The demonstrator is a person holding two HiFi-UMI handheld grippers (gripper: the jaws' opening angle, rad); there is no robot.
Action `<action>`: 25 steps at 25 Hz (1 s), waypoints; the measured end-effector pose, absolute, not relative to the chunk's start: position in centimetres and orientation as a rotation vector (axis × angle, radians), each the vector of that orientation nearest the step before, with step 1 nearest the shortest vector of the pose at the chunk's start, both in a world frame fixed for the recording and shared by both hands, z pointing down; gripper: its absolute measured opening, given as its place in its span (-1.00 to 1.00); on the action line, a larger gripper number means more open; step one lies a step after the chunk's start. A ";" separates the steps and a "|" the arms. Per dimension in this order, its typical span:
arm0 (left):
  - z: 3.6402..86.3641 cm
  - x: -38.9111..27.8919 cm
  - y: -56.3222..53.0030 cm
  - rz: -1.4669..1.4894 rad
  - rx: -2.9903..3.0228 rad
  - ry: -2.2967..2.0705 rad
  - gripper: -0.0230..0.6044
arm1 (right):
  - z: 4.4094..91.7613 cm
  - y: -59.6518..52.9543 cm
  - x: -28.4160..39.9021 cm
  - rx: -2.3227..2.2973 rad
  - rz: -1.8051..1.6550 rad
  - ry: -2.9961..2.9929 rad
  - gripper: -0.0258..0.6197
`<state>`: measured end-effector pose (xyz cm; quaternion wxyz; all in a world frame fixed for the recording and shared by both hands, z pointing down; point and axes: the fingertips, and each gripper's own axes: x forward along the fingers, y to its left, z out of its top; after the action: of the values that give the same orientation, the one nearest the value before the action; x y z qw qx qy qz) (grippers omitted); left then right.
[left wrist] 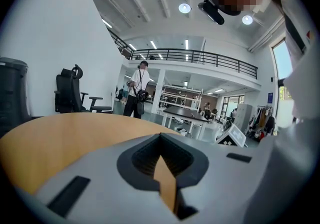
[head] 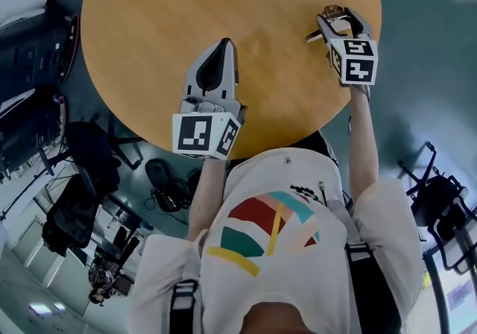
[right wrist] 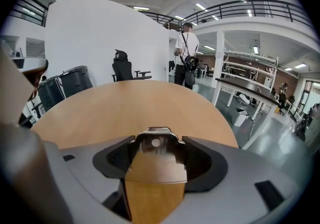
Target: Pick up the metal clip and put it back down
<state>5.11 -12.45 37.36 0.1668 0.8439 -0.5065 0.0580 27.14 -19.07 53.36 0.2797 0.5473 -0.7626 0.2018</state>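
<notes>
The metal clip (right wrist: 156,149) is a shiny, wide piece that mirrors the wood. It sits between the jaws of my right gripper (right wrist: 156,135), which is shut on it with the jaws standing wide apart. In the head view the right gripper (head: 334,21) is over the far right part of the round wooden table (head: 186,12), with the clip (head: 332,11) at its tip. I cannot tell whether the clip touches the tabletop. My left gripper (head: 223,45) rests low over the table's near middle, shut, its fingers meeting at a point with nothing held. In its own view the left gripper (left wrist: 160,136) shows only wood.
Black office chairs (head: 78,176) and cables stand on the floor at the left, and another chair (head: 440,206) at the right. A person (right wrist: 187,55) stands beyond the table's far edge, beside a black chair (right wrist: 125,70) and a dark bin (right wrist: 75,82).
</notes>
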 end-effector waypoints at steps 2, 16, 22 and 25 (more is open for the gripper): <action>37.3 5.0 -12.8 0.168 2.402 -1.452 -0.79 | 54.3 -19.2 27.6 1.473 0.565 -2.024 0.02; 37.8 3.7 -11.4 0.173 2.387 -1.458 -0.79 | 56.9 -18.6 28.1 1.533 0.513 -1.922 0.03; 37.4 2.6 -11.3 0.158 2.384 -1.484 -0.79 | 55.3 -19.1 27.9 1.533 0.512 -1.956 0.03; 37.1 1.9 -11.2 0.152 2.377 -1.496 -0.79 | 52.9 -19.6 27.6 1.565 0.519 -2.007 0.03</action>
<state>1.90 -11.23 37.06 0.1635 0.8337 -0.5248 0.0534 27.61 -19.60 52.93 0.2689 0.5804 -0.7442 0.1925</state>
